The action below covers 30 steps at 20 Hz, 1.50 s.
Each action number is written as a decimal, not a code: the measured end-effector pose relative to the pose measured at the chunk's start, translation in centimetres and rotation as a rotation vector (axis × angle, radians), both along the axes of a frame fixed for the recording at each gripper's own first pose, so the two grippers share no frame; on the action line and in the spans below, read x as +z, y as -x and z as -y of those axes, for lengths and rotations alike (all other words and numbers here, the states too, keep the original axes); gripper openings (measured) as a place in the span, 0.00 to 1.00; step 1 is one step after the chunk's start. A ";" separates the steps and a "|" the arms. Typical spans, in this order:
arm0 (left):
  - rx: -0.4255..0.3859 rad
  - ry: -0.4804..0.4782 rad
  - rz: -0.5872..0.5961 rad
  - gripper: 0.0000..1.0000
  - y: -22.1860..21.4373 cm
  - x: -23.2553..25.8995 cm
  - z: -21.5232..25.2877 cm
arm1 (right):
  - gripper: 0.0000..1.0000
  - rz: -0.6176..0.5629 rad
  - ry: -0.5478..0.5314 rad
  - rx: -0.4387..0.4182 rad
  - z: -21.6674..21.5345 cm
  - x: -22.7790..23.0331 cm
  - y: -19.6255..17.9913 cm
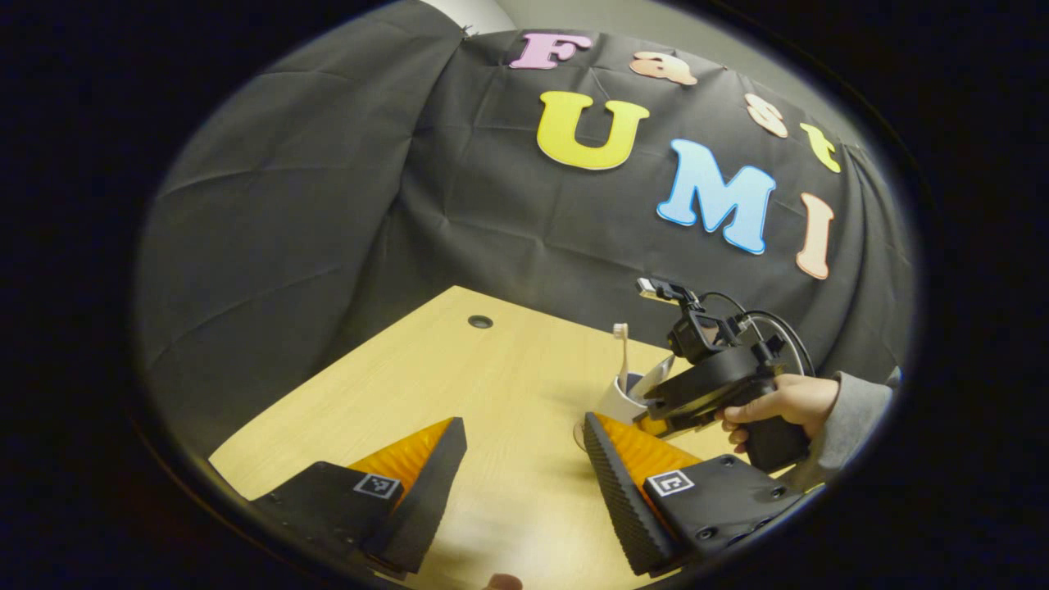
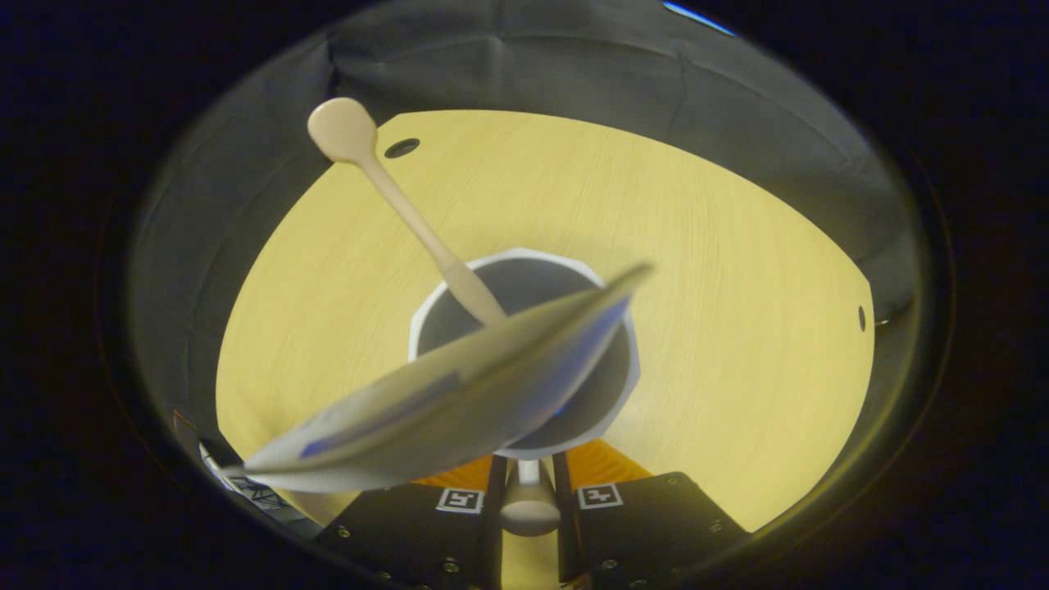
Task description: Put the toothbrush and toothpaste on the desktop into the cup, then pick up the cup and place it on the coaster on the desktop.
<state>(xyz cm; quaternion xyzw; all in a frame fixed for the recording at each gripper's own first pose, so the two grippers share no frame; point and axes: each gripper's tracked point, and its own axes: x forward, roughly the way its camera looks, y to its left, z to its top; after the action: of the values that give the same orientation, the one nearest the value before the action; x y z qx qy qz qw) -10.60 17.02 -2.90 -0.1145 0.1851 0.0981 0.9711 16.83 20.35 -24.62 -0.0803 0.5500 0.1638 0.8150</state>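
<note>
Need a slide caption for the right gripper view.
Right gripper grips the cup by its handle, toothbrush and toothpaste inside.

No readable text, square coded markers on the left tongs, toothpaste print too blurred

Black housings with square fiducial tags and screws behind ribbed tongs; looping black cables on right tongs; grey sleeve.

Matt wood grain, smooth plastic

The counter is pale wood-look laminate (matt); the cup glossy, the toothbrush smooth plastic, the toothpaste tube softly sheened, the booth's wall creased cloth.
</note>
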 end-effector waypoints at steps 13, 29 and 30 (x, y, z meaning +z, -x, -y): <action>0.007 0.002 -0.009 0.94 -0.7 0.0 0.4 | 0.47 0.027 -0.028 0.022 -0.6 1.5 1.1; -0.103 -0.065 0.082 0.93 -5.5 5.6 11.4 | 0.88 0.482 -0.119 -0.127 14.7 16.3 7.1; -0.112 -0.067 0.093 0.93 -5.6 6.3 12.5 | 0.87 0.525 -0.122 -0.142 16.1 17.6 7.6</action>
<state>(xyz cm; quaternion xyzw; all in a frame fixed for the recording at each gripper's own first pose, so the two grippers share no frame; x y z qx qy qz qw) -4.97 4.54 3.37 -0.0759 0.1424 0.0445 0.9859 9.24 4.22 -7.00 -0.0318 0.3133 0.1126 0.9424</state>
